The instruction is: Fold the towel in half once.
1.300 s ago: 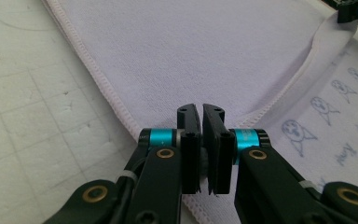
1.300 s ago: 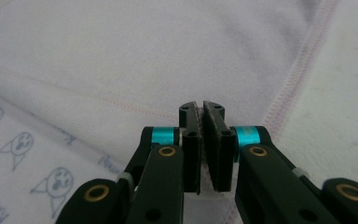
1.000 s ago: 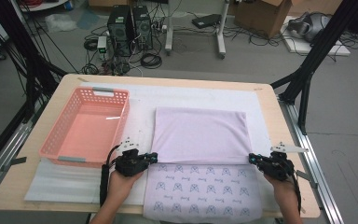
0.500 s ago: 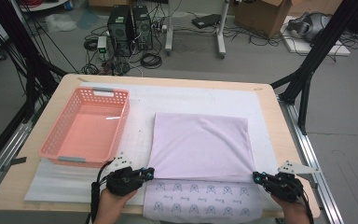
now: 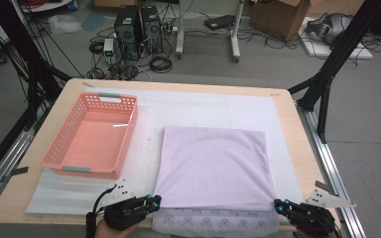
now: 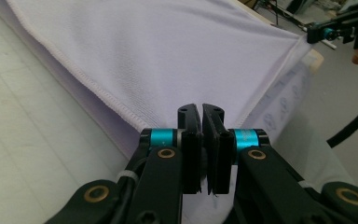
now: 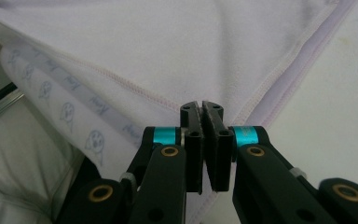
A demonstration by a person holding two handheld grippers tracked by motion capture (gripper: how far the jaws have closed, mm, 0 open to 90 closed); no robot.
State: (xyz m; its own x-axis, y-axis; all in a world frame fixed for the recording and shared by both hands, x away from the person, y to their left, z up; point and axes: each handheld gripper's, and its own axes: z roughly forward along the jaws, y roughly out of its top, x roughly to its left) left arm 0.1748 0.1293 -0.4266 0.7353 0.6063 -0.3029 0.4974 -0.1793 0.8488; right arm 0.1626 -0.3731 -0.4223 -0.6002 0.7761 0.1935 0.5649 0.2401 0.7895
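A lilac cloth [image 5: 213,166] lies folded on the white mat, its plain side up. A strip of its printed layer [image 5: 213,223] sticks out along the near table edge. My left gripper [image 5: 155,201] is shut on the near left corner of the top layer. From the left gripper view, the jaws [image 6: 201,109] pinch the hemmed corner of the cloth [image 6: 168,60]. My right gripper [image 5: 279,204] is shut on the near right corner. The right gripper view has its jaws [image 7: 202,106] closed where two hems of the cloth [image 7: 168,51] meet. Far off in the left gripper view is the right gripper [image 6: 328,31].
An empty pink plastic basket [image 5: 87,171] stands on the left half of the white mat [image 5: 203,106]. The wooden table [image 5: 305,148] ends close behind both grippers. Beyond the far edge, computer cases [image 5: 136,29] and cables lie on the floor.
Both grippers have drawn back toward the near table edge with the cloth's top layer. The plain layer now covers most of the printed part, leaving a narrow strip.
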